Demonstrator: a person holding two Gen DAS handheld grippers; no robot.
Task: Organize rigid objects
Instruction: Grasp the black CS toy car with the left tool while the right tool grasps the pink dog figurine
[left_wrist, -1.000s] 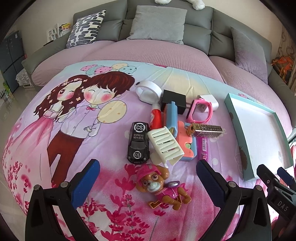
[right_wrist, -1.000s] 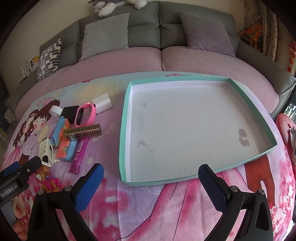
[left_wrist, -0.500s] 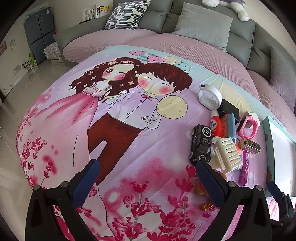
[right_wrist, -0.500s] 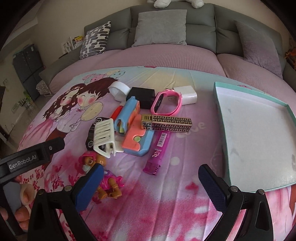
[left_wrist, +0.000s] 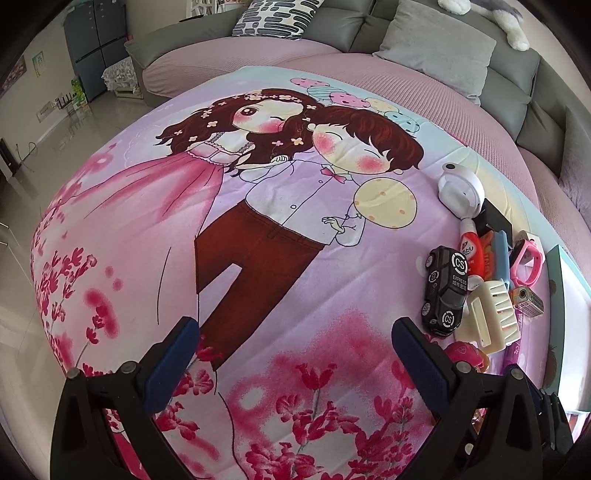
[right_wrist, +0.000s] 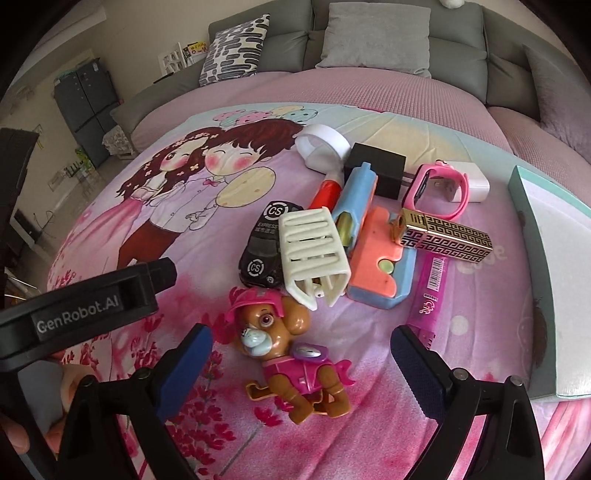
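Observation:
A pile of small objects lies on the cartoon bedsheet: a pink dog toy (right_wrist: 291, 354), a black toy car (right_wrist: 262, 247), a cream hair claw (right_wrist: 314, 254), a blue-orange toy gun (right_wrist: 373, 258), a gold patterned box (right_wrist: 447, 232), a pink watch (right_wrist: 439, 188) and a pink tube (right_wrist: 430, 291). My right gripper (right_wrist: 301, 373) is open, its jaws either side of the dog toy, just short of it. My left gripper (left_wrist: 295, 362) is open and empty over bare sheet, left of the pile; the car (left_wrist: 445, 291) and claw (left_wrist: 487, 317) show at its right.
A teal-rimmed white tray (right_wrist: 532, 236) lies right of the pile. A white round holder (right_wrist: 321, 147), a black box (right_wrist: 376, 166) and a white charger (right_wrist: 476, 181) lie behind the pile. Grey sofa cushions (right_wrist: 376, 37) line the back. The bed edge and floor (left_wrist: 37, 147) are at left.
My right gripper swung left from the tray to the pile and now frames the dog toy. My left gripper swung left, away from the pile, over bare sheet.

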